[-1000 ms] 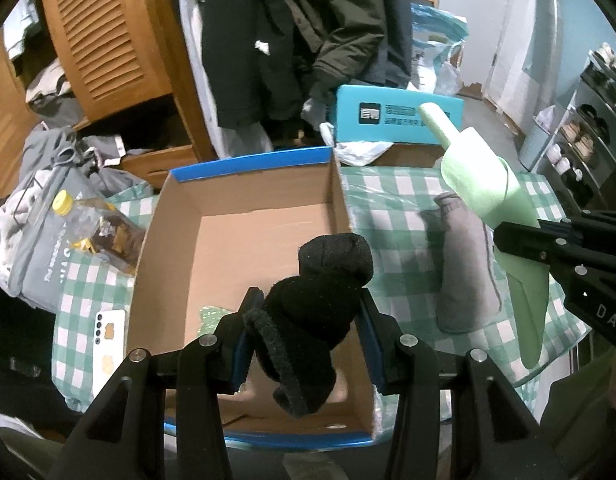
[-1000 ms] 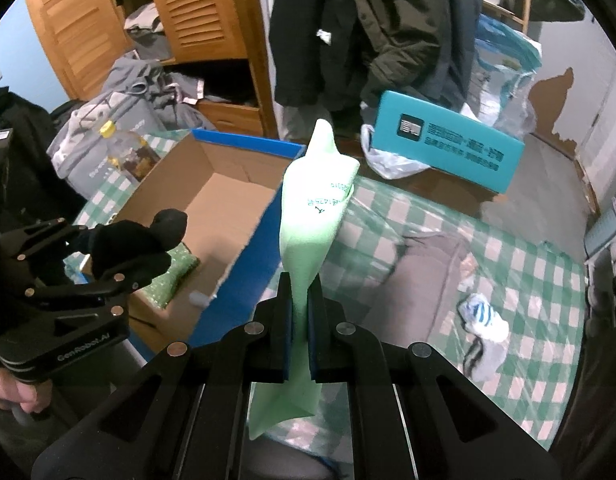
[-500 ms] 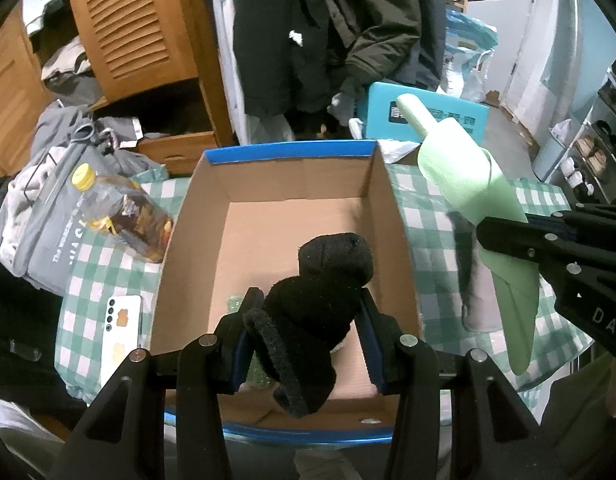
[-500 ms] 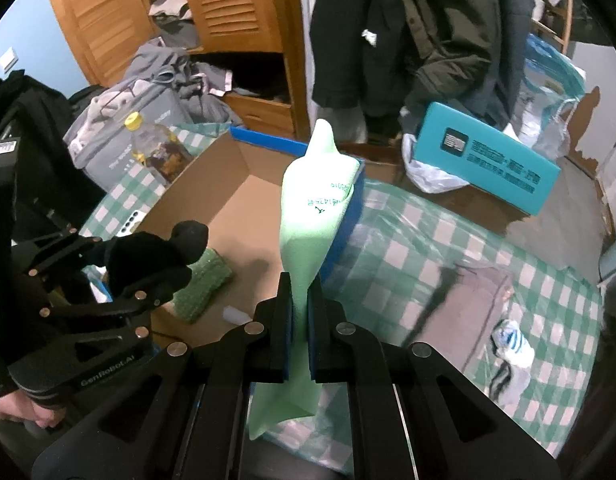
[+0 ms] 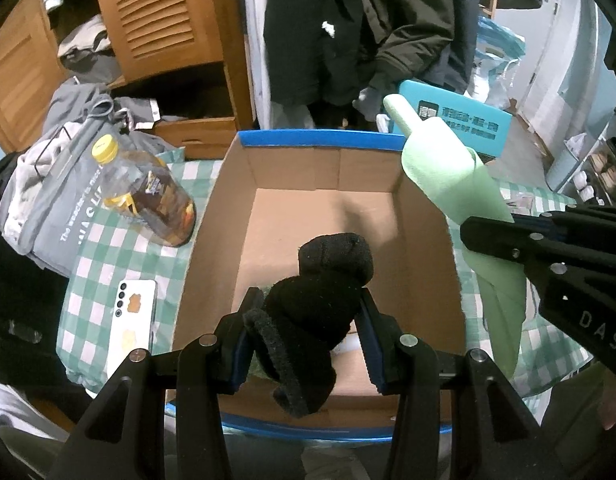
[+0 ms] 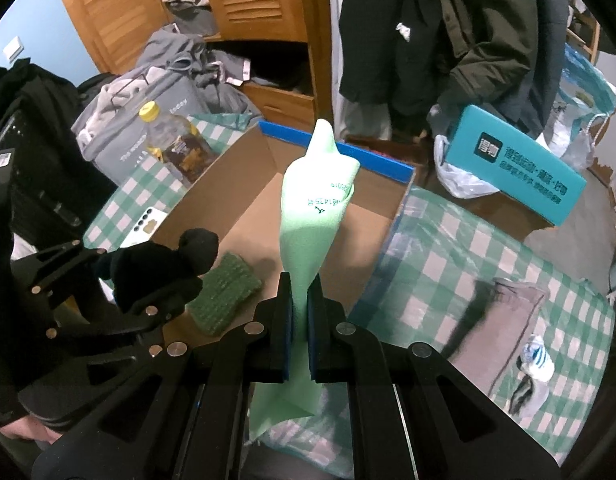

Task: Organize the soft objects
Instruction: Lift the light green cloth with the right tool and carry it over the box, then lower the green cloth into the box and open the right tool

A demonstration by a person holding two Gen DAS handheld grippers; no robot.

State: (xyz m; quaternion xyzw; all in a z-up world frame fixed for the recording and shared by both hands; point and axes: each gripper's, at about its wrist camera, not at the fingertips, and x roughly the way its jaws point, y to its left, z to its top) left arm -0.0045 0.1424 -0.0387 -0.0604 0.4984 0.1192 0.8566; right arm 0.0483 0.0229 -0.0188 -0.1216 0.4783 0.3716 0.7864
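My left gripper (image 5: 308, 336) is shut on a rolled black sock (image 5: 316, 304) and holds it above the near part of an open cardboard box (image 5: 332, 184) with a blue rim. My right gripper (image 6: 299, 312) is shut on a pale green sock (image 6: 316, 216) that stands up from the jaws, over the box's right side. The green sock also shows in the left wrist view (image 5: 452, 172). The black sock shows in the right wrist view (image 6: 160, 268). A dark green knitted piece (image 6: 224, 292) lies on the box floor.
A bottle with a yellow cap (image 5: 144, 192) and a white phone (image 5: 132, 320) lie left of the box on the green checked cloth (image 6: 468, 256). A grey sock (image 6: 512, 320) and a striped white sock (image 6: 536, 360) lie to the right. A teal box (image 6: 516, 168) stands behind.
Both grippers have moved left with their socks, so both now hang over the box. The grey sock has left the left wrist view.
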